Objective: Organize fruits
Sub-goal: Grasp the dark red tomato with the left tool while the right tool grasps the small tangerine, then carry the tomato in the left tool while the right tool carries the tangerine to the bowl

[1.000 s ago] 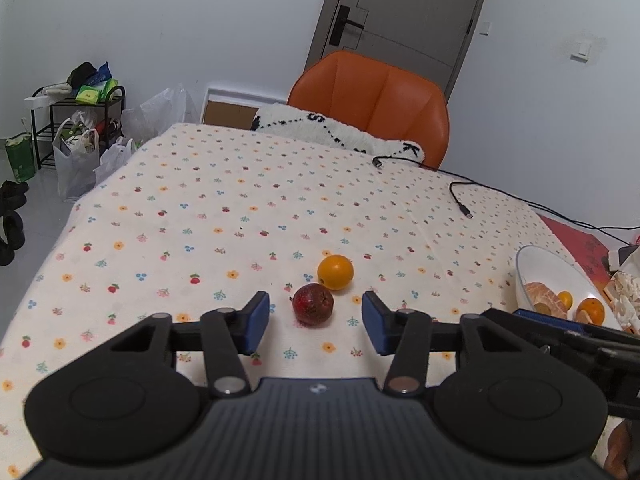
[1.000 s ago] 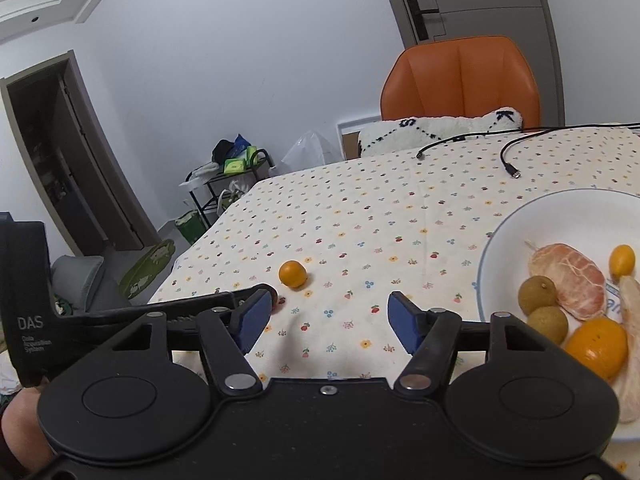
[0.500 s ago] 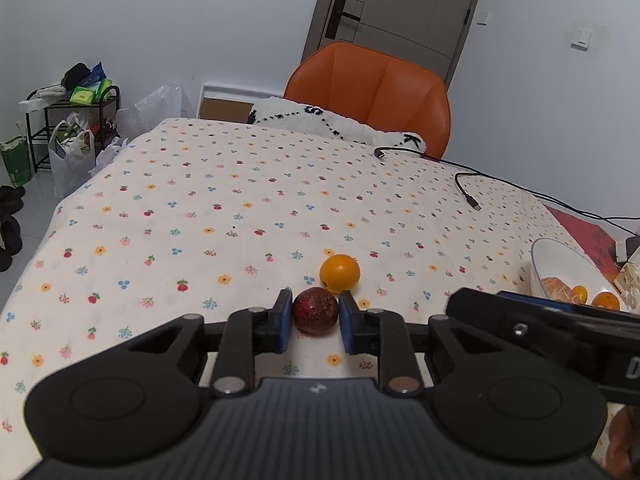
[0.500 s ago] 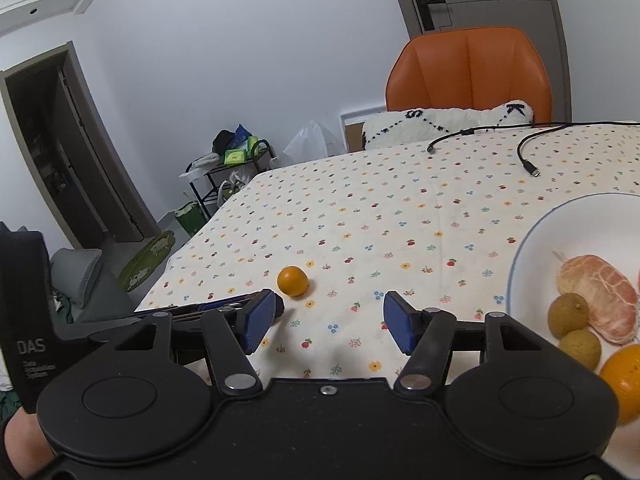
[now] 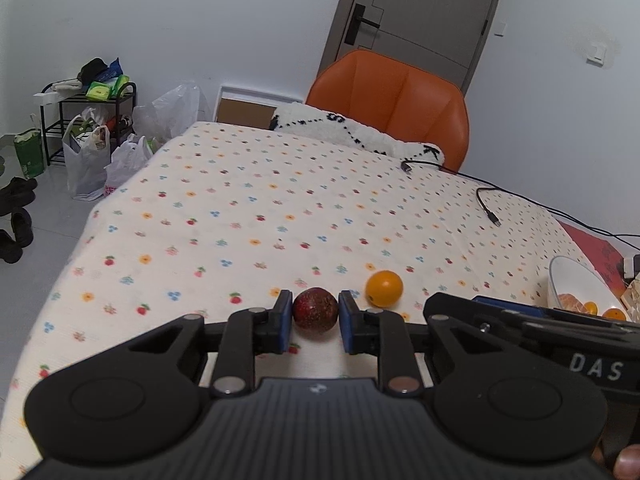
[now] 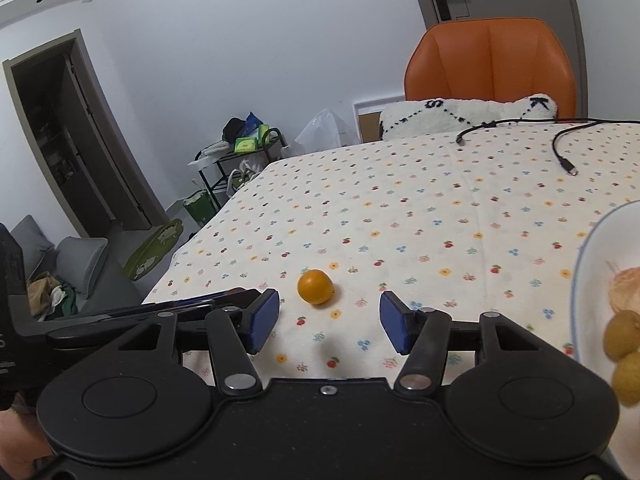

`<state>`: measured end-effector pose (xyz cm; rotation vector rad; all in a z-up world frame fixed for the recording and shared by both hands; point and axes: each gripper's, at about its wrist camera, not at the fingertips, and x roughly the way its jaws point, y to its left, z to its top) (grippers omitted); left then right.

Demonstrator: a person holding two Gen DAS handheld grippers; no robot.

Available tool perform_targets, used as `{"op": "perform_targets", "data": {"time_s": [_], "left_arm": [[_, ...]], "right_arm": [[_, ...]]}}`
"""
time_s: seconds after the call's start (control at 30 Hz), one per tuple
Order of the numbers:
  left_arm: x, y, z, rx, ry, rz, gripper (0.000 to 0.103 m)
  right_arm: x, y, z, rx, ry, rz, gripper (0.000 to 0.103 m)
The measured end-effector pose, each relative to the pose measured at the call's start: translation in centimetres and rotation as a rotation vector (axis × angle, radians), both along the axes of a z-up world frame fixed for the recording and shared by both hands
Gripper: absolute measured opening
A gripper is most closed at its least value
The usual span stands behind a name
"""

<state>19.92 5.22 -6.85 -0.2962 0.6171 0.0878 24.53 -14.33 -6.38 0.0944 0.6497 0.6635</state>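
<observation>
1. A white-walled room with a grey door (image 5: 420,12) holds a table under a cream tablecloth (image 5: 260,216) printed with small fruits and flowers.
2. An orange chair (image 5: 396,100) stands at the table's far edge with a white fleecy cushion (image 5: 360,136) lying against it; a black shelf rack (image 5: 84,120) with plastic bags beside it stands by the wall to the left.
3. A white bowl (image 6: 592,264) sits at the right side of the table, holding a peeled citrus piece (image 6: 626,290) and small yellow-brown fruits (image 6: 622,332).
4. The left gripper (image 5: 315,316) is clamped on a dark red round fruit (image 5: 315,310), both blue pads pressing its sides just above the cloth.
5. The right gripper (image 6: 329,322) has its jaws wide apart and holds nothing, hovering low over the cloth just beside the left one.
6. Black cables (image 6: 560,140) trail across the far right of the table.
7. A small orange (image 5: 384,289) rests on the cloth, just right of the red fruit and just beyond the gap of the right gripper's fingers.
</observation>
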Motion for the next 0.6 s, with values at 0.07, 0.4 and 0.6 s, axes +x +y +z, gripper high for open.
{"op": "perform_targets", "data": {"time_s": [0.07,0.4,0.6], "left_arm": [[-0.1,0.4,0.2,-0.002,-0.003,0.005,0.023],[-1.2,3.0,0.6,-0.017,-0.018,0.056,0.023],[-1.5,3.6,0.6,-0.022,-0.010,0.071,0.023]], "right_arm": [[0.3,0.6,-0.1,-0.006,0.001,0.003,0.056],[1.7,3.5,-0.8,-0.042,0.005,0.009,0.050],[1.9,3.4,-1.2,-0.058,0.023,-0.019,0.023]]}}
